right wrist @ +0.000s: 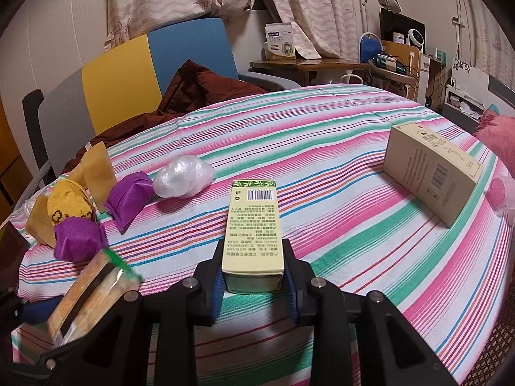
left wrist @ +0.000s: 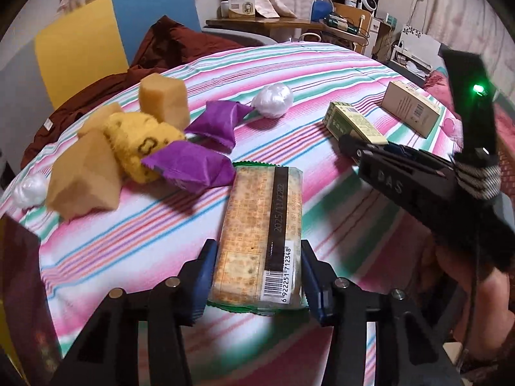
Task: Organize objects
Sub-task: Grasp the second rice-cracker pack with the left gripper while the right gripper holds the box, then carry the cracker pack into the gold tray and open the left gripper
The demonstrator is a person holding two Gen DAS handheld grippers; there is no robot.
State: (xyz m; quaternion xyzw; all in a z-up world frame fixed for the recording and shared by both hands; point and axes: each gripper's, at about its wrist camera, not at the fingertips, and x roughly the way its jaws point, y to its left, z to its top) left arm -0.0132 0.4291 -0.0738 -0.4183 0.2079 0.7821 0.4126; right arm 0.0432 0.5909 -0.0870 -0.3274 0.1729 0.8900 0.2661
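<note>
My left gripper (left wrist: 256, 276) is shut on a cracker packet (left wrist: 260, 234) with a barcode, held over the striped bedspread (left wrist: 322, 74). The packet also shows low left in the right wrist view (right wrist: 90, 292). My right gripper (right wrist: 254, 276) is shut on a pale green carton (right wrist: 252, 225) with a barcode at its far end. That carton shows in the left wrist view (left wrist: 352, 124) at the right gripper's tip. Two purple packets (left wrist: 190, 164), tan sponge blocks (left wrist: 83, 180), a yellow sock (left wrist: 138, 141) and a white plastic ball (left wrist: 273, 99) lie at the left.
A beige box (right wrist: 431, 170) stands on the bedspread at the right, with a pink cup (right wrist: 499, 189) beside it. A maroon cloth (right wrist: 199, 87) lies by the blue and yellow chair (right wrist: 128, 74). A cluttered desk (right wrist: 309, 64) is behind.
</note>
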